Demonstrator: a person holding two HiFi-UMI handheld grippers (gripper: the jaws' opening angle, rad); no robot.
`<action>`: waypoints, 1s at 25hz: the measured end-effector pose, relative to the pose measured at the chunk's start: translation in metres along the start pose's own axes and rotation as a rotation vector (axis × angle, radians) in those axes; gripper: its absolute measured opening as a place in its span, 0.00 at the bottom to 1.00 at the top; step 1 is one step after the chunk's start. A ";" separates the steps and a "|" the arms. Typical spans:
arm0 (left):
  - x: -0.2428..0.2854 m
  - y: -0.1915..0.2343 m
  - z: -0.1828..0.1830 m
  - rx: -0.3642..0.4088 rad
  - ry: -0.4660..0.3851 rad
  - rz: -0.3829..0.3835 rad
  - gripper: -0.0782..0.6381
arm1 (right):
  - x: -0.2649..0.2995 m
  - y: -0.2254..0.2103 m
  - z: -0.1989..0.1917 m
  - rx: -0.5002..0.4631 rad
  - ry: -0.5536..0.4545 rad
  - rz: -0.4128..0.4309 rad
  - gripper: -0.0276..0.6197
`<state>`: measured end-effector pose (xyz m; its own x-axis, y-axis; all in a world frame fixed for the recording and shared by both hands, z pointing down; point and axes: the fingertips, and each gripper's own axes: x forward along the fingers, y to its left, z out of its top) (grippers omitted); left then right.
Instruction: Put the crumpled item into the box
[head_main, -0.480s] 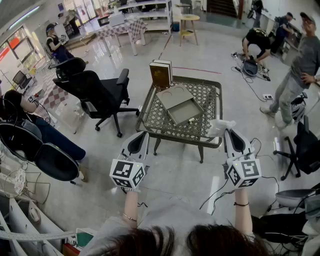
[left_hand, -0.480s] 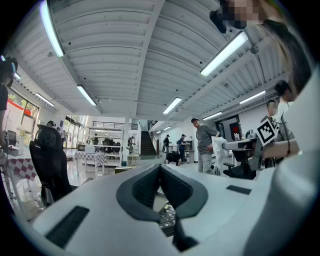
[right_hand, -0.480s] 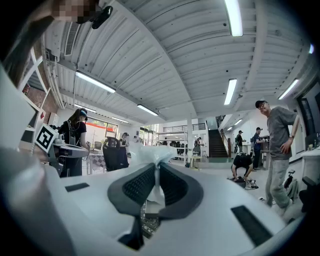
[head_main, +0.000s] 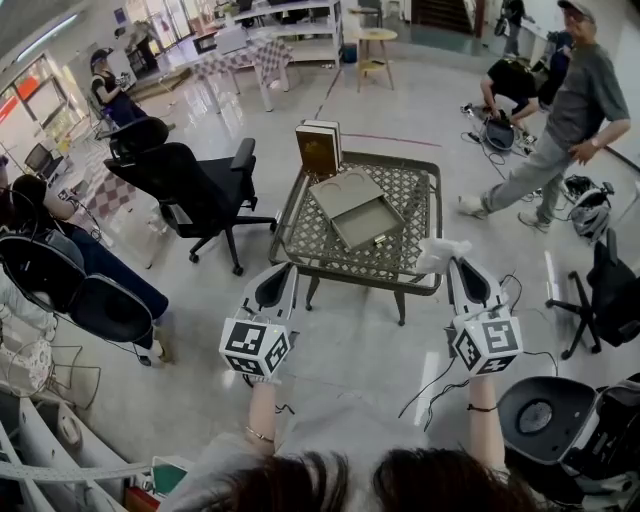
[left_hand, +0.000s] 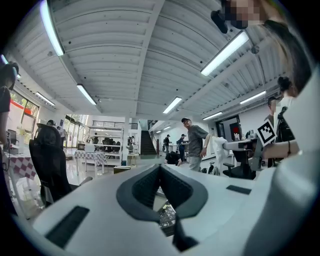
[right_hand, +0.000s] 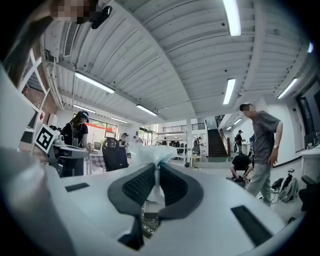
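Low and right of centre in the head view, the right tongs (head_main: 447, 263) are clenched on a thin fold of the white crumpled item (head_main: 438, 252). They hold it in the air by the desk's (head_main: 296, 238) near corner, apart from the open box (head_main: 368, 222) at mid-frame. With so little caught, it could slip free on the way and miss the box, and the left tongs (head_main: 283, 268), closed on nothing, leave the box unsteadied.

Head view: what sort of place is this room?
Probably a large open-plan office or lab hall: black office chairs, long overhead strip lights, and a staircase at the back.
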<state>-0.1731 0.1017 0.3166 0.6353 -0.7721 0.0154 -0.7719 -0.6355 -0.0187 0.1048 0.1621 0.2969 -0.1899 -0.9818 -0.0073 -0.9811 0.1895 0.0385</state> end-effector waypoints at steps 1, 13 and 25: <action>0.000 -0.001 0.000 -0.002 0.001 0.001 0.13 | -0.001 -0.001 0.000 0.003 0.000 0.000 0.12; 0.007 -0.019 -0.003 -0.028 0.003 0.039 0.13 | 0.007 -0.013 -0.009 0.011 0.017 0.066 0.12; 0.027 -0.020 -0.016 -0.056 0.041 0.049 0.13 | 0.033 -0.021 -0.020 0.047 0.035 0.101 0.12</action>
<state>-0.1410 0.0935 0.3335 0.5965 -0.8006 0.0571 -0.8026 -0.5954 0.0358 0.1200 0.1254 0.3159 -0.2872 -0.9574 0.0295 -0.9579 0.2870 -0.0100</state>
